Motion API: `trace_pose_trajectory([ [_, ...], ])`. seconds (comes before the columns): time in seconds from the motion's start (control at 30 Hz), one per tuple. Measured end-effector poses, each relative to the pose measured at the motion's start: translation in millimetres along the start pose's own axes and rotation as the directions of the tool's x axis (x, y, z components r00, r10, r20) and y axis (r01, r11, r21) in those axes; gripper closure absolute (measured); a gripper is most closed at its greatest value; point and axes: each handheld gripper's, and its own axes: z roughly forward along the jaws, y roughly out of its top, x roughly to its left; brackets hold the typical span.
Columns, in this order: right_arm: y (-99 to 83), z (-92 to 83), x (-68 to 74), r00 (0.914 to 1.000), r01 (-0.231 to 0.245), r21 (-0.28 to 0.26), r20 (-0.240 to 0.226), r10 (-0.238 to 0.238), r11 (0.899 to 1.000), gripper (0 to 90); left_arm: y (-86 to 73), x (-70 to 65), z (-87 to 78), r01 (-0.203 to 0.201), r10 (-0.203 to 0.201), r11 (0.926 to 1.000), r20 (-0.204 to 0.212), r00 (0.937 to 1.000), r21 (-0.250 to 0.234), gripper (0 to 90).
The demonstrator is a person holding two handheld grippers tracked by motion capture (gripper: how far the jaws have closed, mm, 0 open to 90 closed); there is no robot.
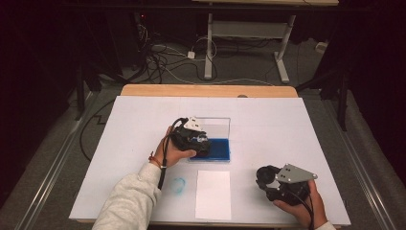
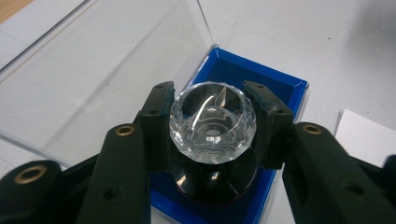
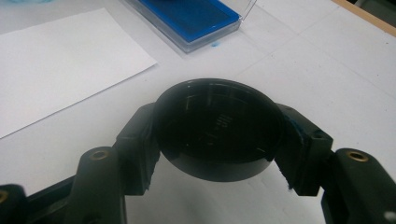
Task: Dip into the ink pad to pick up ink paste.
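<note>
Stamp over the ink pad, cap held aside

At frame centre the left gripper (image 1: 200,143) clamps a clear faceted stamp (image 2: 213,122) — its black base sits over the blue ink pad (image 2: 280,91), contact unclear. Lower right, the right gripper (image 1: 264,178) clasps a round black cap (image 3: 218,128) near the white paper (image 1: 213,194).

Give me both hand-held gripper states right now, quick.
Left hand-held gripper: closed on the faceted clear stamp, over the blue ink pad.
Right hand-held gripper: closed on the round black cap.
</note>
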Motion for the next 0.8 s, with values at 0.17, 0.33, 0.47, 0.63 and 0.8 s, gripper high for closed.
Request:
trace_pose_trajectory([
  [0.17,-0.1,0.0,-0.4,1.0,-0.002,0.0,0.002,0.002,1.0,38.2,-2.9,1.2,-2.1,0.02,-0.02,0.9998,0.009,0.9998,-0.006,54.8],
  [0.33,0.0,0.4,0.3,1.0,-0.006,0.003,0.002,0.006,1.0,38.2,-4.5,-1.4,-3.7,0.018,-0.018,0.9998,0.018,0.9997,-0.011,54.8],
  [0.47,0.3,1.0,0.8,1.0,0.003,0.005,0.0,-0.003,1.0,38.2,-6.7,-2.8,-3.2,0.012,-0.011,0.9998,0.012,0.9999,-0.018,54.7],
  [0.63,0.6,0.8,1.5,1.0,0.002,0.003,-0.002,-0.002,1.0,38.2,-9.6,-3.2,-3.7,0.01,-0.01,0.9997,0.007,0.9999,-0.022,54.8],
  [0.8,0.7,1.2,2.7,0.9999,0.007,0.007,-0.011,-0.007,1.0,38.2,-12.8,-5.3,-4.1,-0.007,0.006,0.9994,-0.005,1.0,-0.035,54.7],
])
